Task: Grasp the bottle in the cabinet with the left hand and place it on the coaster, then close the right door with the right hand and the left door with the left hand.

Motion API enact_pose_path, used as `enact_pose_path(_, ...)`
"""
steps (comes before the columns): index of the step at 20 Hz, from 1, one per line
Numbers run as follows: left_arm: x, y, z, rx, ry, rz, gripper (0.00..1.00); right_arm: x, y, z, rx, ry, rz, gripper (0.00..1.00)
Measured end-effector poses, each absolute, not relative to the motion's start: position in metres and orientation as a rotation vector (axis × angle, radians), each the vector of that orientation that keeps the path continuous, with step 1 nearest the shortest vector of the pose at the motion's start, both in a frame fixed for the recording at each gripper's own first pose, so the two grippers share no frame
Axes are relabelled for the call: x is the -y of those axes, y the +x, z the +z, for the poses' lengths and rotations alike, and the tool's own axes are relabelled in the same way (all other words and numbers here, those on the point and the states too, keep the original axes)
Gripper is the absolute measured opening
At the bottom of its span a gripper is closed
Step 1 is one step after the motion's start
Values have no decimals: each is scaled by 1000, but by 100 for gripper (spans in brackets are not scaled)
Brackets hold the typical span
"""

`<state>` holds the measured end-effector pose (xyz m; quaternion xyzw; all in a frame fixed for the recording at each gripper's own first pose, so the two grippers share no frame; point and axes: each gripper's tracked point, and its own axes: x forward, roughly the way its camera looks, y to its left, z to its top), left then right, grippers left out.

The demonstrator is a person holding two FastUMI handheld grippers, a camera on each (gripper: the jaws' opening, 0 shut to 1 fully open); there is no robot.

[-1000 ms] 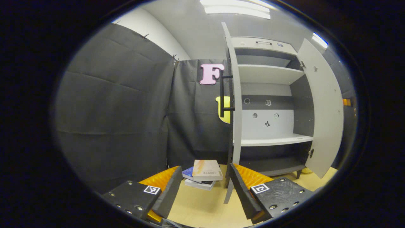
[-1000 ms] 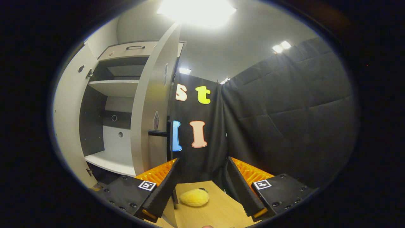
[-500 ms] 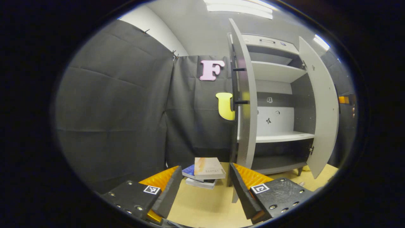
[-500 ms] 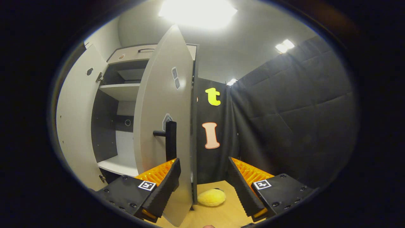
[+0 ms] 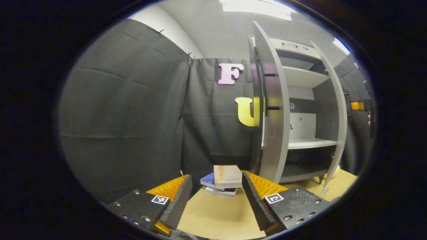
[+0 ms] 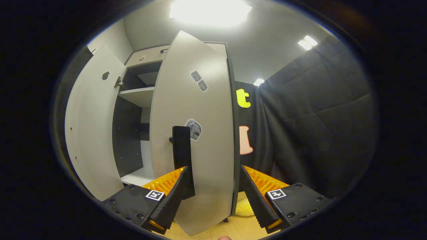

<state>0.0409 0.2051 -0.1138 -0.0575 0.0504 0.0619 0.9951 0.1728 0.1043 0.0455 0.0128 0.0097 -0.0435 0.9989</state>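
- We have the right gripper (image 6: pixel 213 196) spread wide, jaws parted and holding nothing, with the right door (image 6: pixel 196 133) standing just ahead of it, partly swung toward shut.
- That door is a tall pale-grey panel, flat and rigid, with small stickers on its face and a dark vertical bar handle (image 6: pixel 181 156) near its free edge; the handle's lower end sits just above our left finger.
- We judge the panel stiff and fairly light on its hinges, so a flat push on its face near the handle should carry it home; no pinch looks needed, though the bar is there to take if we want control.
- Our left gripper (image 5: pixel 217 196) is likewise wide and empty, low over the wooden tabletop (image 5: pixel 213 216), with a small stack of books (image 5: pixel 222 180) lying beyond its fingers.
- The left door (image 5: pixel 272 106) stands edge-on to us just right of the books, same grey, with its own dark handle (image 5: pixel 266 91); it is well open and we judge it comes after the right door.
- The cabinet (image 5: pixel 307 110) interior shows bare shelves.
- A yellow soft-looking lump (image 6: pixel 243 208) rests on the table behind the right door's lower edge.
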Motion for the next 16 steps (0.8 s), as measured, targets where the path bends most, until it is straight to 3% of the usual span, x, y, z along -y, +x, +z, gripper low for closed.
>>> enact_pose_path(3,-210,42,-112,-105,-105,127,87,-113,173,44,-15,17,-76,96)
enact_pose_path(4,-212,43,-109,-107,-104,129,94,-115,172,43,-15,15,-77,96)
enact_pose_path(11,-231,74,-72,-106,-84,136,94,-106,144,15,-50,-15,-86,94)
enact_pose_path(13,-230,88,-54,-85,-89,114,95,-100,132,3,-68,-17,-93,98)
enact_pose_path(16,-224,110,-24,-57,-90,82,84,-90,118,-11,-94,-14,-102,98)
